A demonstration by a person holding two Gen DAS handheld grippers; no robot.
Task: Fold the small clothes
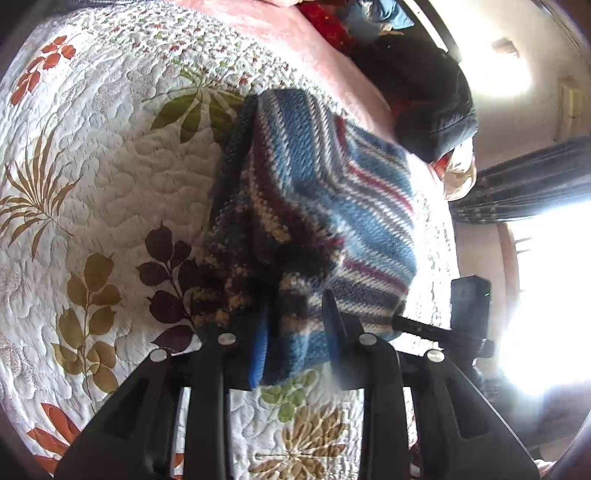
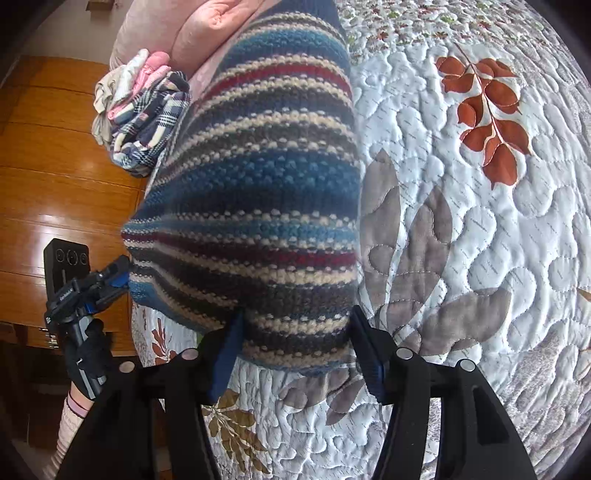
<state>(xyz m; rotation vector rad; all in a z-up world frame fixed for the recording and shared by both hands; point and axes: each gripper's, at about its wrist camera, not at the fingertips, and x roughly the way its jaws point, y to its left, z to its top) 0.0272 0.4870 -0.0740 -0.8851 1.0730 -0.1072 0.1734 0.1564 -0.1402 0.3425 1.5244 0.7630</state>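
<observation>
Right wrist view: my right gripper (image 2: 295, 347) and left gripper (image 1: 295, 325), jaws apart around the soft, thick striped knit (image 2: 258, 192) at frame centre, should pinch its hem.

The knitted garment (image 2: 258, 192) is the landmark and lies on the quilt (image 2: 480, 229), which spreads beneath and to the right of it in the right wrist view. Behind the garment, toward its far left, a pile of small clothes (image 2: 142, 114) rests beside a cushion (image 2: 207, 33). The right gripper (image 2: 295, 343) straddles the garment's near edge, one finger at each side. The left gripper (image 2: 110, 280) touches the garment's left edge; in its own view the left gripper (image 1: 295, 325) likewise straddles the garment (image 1: 321, 184).
</observation>
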